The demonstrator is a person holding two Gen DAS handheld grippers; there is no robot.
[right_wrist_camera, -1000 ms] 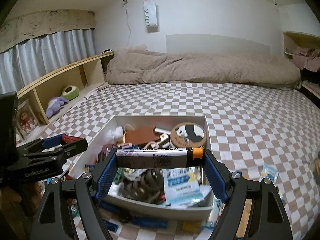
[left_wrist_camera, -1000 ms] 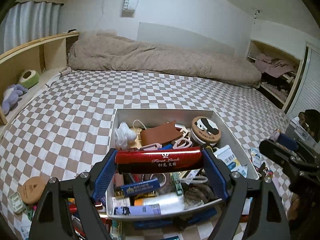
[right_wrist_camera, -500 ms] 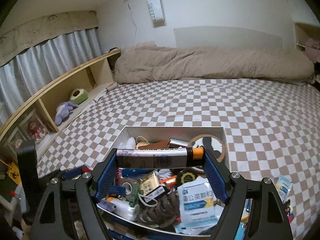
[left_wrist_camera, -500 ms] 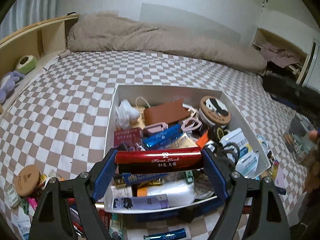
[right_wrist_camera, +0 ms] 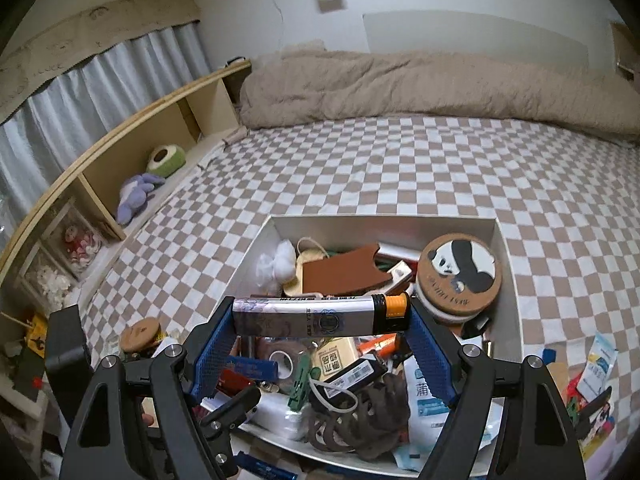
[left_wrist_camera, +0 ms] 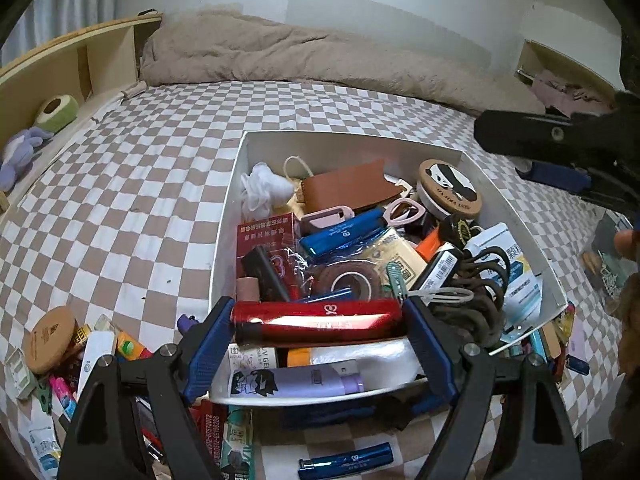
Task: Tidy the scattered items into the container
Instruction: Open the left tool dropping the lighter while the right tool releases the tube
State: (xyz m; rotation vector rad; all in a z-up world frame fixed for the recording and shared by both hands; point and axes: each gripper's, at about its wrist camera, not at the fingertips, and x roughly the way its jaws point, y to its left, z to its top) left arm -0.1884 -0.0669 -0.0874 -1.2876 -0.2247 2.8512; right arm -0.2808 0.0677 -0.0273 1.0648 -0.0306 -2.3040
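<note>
Two lighters clamped crosswise in jaws over box point(left_wrist_camera: 472, 160): L red point(left_wrist_camera: 316, 320), R grey point(right_wrist_camera: 320, 316).

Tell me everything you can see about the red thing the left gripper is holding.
The red lighter is a long, slim bar with a glossy metallic red shell, a small white emblem and faint pale lettering on its side. It lies level, crosswise, clamped end to end between the blue pads of the left gripper, which alone seem to touch it. It hangs over the near end of the white box, above the clutter inside.
</note>
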